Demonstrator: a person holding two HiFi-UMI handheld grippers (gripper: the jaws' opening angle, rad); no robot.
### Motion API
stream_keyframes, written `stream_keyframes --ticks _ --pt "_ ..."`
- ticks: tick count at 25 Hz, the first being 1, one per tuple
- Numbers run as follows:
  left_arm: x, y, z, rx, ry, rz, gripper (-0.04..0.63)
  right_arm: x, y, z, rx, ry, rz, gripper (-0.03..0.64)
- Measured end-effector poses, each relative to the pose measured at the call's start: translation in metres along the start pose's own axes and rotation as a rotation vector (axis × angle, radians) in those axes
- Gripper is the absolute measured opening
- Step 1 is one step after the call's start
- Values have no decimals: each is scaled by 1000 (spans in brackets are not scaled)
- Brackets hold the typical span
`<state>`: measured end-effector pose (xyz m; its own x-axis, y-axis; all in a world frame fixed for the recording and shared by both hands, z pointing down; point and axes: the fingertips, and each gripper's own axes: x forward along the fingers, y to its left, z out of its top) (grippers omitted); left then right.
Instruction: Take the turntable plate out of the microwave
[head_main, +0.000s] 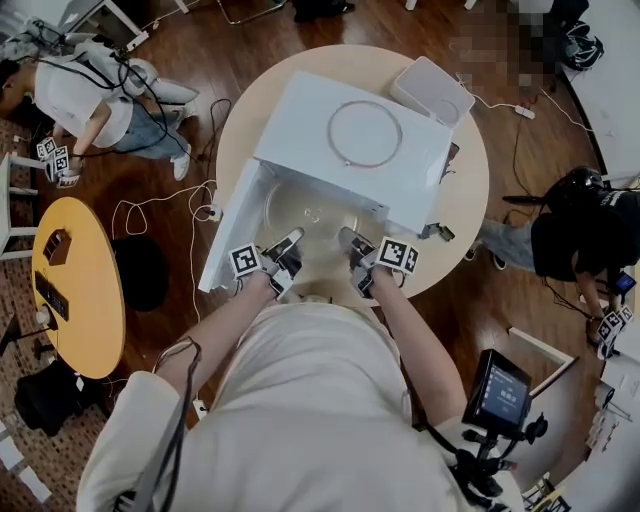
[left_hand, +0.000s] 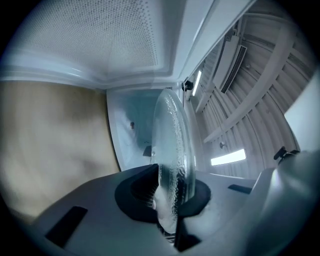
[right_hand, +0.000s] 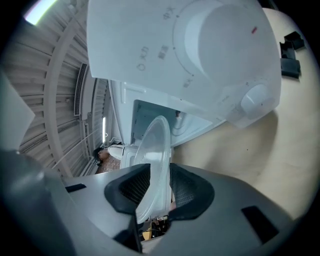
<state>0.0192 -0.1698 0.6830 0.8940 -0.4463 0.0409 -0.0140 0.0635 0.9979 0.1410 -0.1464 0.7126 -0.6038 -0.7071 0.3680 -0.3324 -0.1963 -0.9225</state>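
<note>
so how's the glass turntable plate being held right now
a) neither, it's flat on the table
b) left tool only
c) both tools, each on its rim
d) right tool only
c: in the left gripper view the left tool is clamped on the rim of the turntable plate, and in the right gripper view the right tool grips the rim too.

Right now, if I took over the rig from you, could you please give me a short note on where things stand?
Left hand-held gripper: shut on the near rim of the turntable plate.
Right hand-held gripper: shut on the same rim, beside it.
Plate: held at the mouth of the microwave, whose door stands open at the left.
Done: plate gripped by both.
Left: draw it fully clear, probably onto the table.
</note>
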Motion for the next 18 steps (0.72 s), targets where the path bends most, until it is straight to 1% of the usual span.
stream_keyframes --ticks 5,12,18 --pt "-15 -14 -9 -29 -2 4 31 -5 16 -6 -48 58 74 103" --pt "-41 -35 -17 -42 9 -14 31 -12 46 -22 -84 153 194 103" --pt "-50 -54 -26 -14 31 -27 31 -18 61 -13 -126 186 243 103"
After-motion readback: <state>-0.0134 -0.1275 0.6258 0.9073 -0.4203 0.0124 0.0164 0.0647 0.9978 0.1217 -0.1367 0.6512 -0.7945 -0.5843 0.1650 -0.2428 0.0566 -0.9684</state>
